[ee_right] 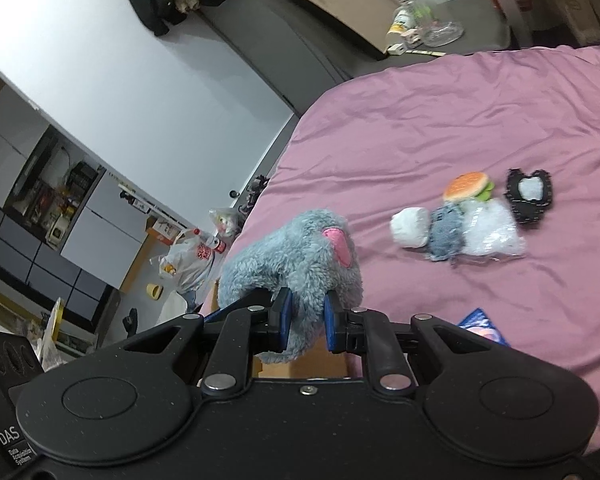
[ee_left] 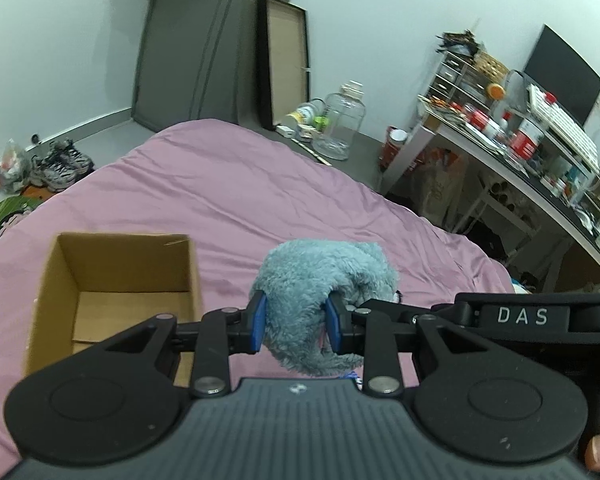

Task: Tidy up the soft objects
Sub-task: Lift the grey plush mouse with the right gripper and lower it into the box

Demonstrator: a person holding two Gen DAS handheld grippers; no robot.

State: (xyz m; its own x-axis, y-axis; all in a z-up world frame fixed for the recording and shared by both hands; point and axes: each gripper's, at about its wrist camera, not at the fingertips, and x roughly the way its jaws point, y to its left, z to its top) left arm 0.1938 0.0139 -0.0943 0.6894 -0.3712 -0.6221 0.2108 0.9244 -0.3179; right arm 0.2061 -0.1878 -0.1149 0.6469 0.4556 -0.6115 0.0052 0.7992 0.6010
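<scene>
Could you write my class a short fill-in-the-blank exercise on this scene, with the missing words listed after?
1. Both grippers are shut on the same fluffy ____ plush toy.
2. The cardboard box on the bed is ____ inside.
3. The bed sheet is ____ in colour.
4. In the right wrist view, among the small soft things on the sheet lies a toy shaped like a ____.

Missing words: blue-grey; empty; pink; hamburger

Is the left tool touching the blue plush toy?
Touching. The left wrist view shows the left tool with both blue pads pressed into the blue plush toy.
</scene>
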